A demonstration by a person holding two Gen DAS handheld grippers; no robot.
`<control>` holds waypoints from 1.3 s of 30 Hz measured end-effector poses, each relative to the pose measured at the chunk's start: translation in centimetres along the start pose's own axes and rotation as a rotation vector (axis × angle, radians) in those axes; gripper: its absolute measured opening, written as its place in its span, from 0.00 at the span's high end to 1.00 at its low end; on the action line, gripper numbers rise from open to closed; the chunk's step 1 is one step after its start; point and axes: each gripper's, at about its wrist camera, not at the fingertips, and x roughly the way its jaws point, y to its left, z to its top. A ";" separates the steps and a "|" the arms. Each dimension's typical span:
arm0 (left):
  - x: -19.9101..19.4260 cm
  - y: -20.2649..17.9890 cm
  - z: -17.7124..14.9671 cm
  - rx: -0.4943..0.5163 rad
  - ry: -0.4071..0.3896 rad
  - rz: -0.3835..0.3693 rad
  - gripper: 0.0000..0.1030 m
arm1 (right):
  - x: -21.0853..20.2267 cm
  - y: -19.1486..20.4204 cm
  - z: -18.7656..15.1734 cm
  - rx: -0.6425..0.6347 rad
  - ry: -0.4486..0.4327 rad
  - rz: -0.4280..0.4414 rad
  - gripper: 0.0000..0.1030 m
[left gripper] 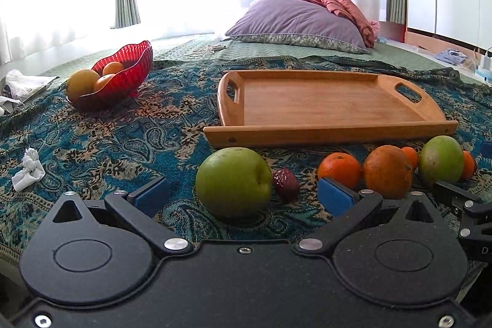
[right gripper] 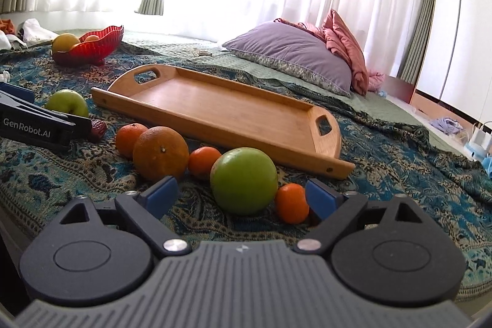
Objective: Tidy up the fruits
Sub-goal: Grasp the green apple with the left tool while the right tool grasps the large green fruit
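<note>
A: Two grippers, both with jaws spread wide and nothing pinched. The left gripper (left gripper: 243, 192) frames a green apple (left gripper: 233, 182) at lower centre of its view, pads clear of the skin on both sides.

B: And the right gripper (right gripper: 243, 194) has a green fruit (right gripper: 244, 180) sitting between its blue pads, a small tangerine (right gripper: 291, 203) tucked against it at lower right. No contact that I can see.

A: Working outward in the right wrist view: a big orange (right gripper: 160, 153) left of centre, a second tangerine (right gripper: 130, 139) behind it, a third tangerine (right gripper: 204, 162) between the orange and the green fruit. A dried date (right gripper: 97, 128) beside the apple at mid left.

B: All loose on the patterned blanket (right gripper: 399, 174). So how far along are we?

A: Early, I'd judge. The wooden tray (right gripper: 215, 109), middle of the frame, holds nothing at all.

B: The red bowl (right gripper: 92, 49) in the upper left?

A: It holds a yellowish fruit (right gripper: 64, 42) at its near edge and, in the left wrist view, two orange ones behind. Seven pieces are left on the blanket.
</note>
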 end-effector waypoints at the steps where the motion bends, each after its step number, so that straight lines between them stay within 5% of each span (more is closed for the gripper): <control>1: 0.0 0.1 0.0 -0.003 0.001 0.001 0.03 | 0.1 0.1 0.1 -0.006 -0.006 -0.007 0.09; 10: 0.9 0.7 0.0 -0.018 0.024 0.005 0.22 | 1.1 0.3 0.3 -0.023 -0.023 -0.031 0.14; 15: 1.6 1.0 0.0 -0.027 0.043 0.001 0.41 | 1.5 0.4 0.3 -0.026 -0.031 -0.039 0.17; 39: 4.0 0.9 -0.3 -0.056 0.045 -0.009 0.39 | 3.5 0.9 -0.3 -0.035 -0.034 -0.037 0.24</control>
